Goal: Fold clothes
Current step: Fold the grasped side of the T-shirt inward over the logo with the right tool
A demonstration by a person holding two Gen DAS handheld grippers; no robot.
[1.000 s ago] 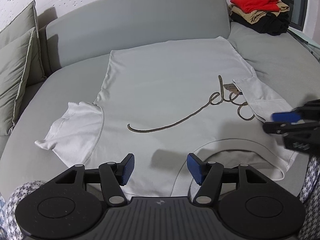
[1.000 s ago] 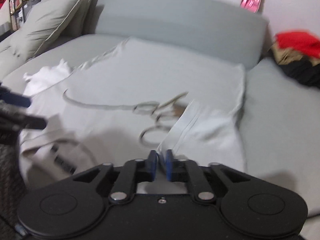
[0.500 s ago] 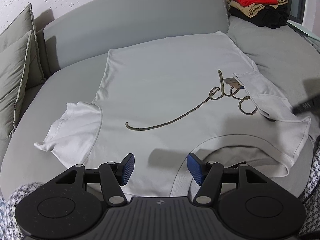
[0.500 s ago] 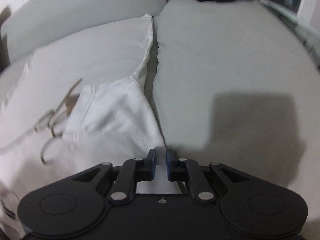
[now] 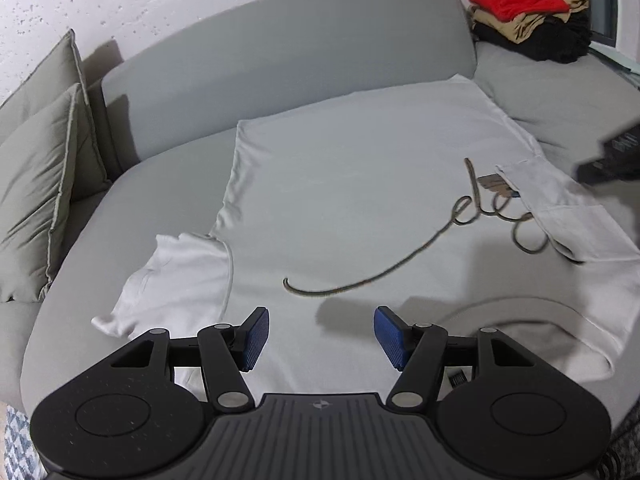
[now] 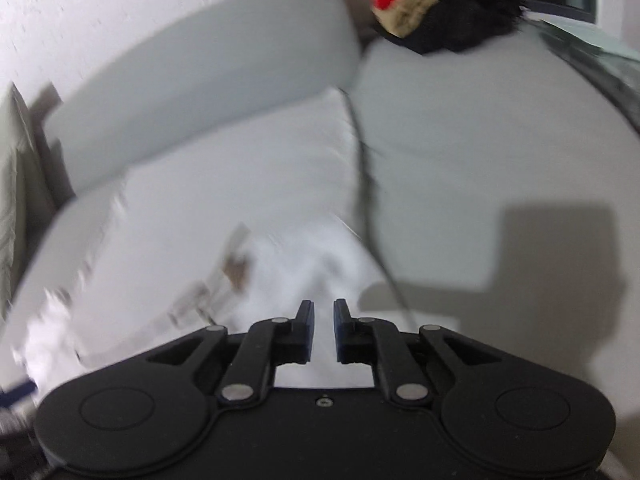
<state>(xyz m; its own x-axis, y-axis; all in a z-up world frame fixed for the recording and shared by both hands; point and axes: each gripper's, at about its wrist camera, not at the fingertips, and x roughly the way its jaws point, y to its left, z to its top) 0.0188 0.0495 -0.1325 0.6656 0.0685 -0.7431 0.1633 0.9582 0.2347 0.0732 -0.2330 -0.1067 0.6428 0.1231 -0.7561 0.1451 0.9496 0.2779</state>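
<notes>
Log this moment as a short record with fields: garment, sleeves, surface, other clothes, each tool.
garment: white T-shirt spread flat, cursive print up
sleeves: one sleeve folded inward, other sleeve still out
surface: grey sofa
other clothes: folded stack, red on top, far corner
left tool: open, empty, over collar end
right tool: narrow gap, opening, nothing gripped

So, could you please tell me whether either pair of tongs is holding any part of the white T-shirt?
Nothing is held. The left tongs stand open above the white T-shirt; the right tongs are opening, with nothing between them.
</notes>
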